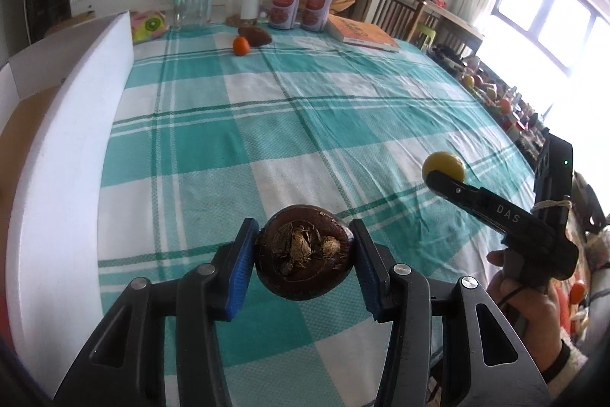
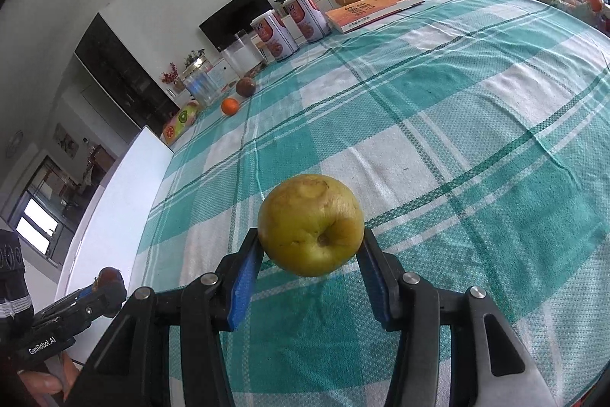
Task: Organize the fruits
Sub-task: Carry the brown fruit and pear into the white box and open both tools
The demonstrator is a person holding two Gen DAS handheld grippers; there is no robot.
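The dark brown fruit (image 1: 303,252) sits clamped between the blue pads (image 1: 240,273) of the left gripper (image 1: 304,267), its rough, dried stem end facing the camera, held up off the checked tablecloth (image 1: 289,124). The yellow-green apple (image 2: 310,224) is squeezed the same way by the right gripper (image 2: 310,266), pads pressing on both its sides, stem dimple toward the lens, also clear of the cloth. In the left wrist view the right gripper shows off to the right with the apple at its tip and a hand (image 1: 522,308) on its handle; in the right wrist view the left gripper shows at the lower left corner with the brown fruit at its tip.

Far across the table a small orange (image 1: 241,45) lies on the cloth just beside another dark brown fruit (image 1: 255,35), whether touching cannot be told. Behind them stand a glass jar (image 1: 192,2), a clear canister with a black lid (image 1: 246,0) and two red-labelled cans (image 1: 301,6) side by side, with an orange book (image 1: 362,33) lying flat to their right. A fruit-print cushion (image 1: 148,25) rests at the far left, next to a white board (image 1: 72,147) along the table's left edge
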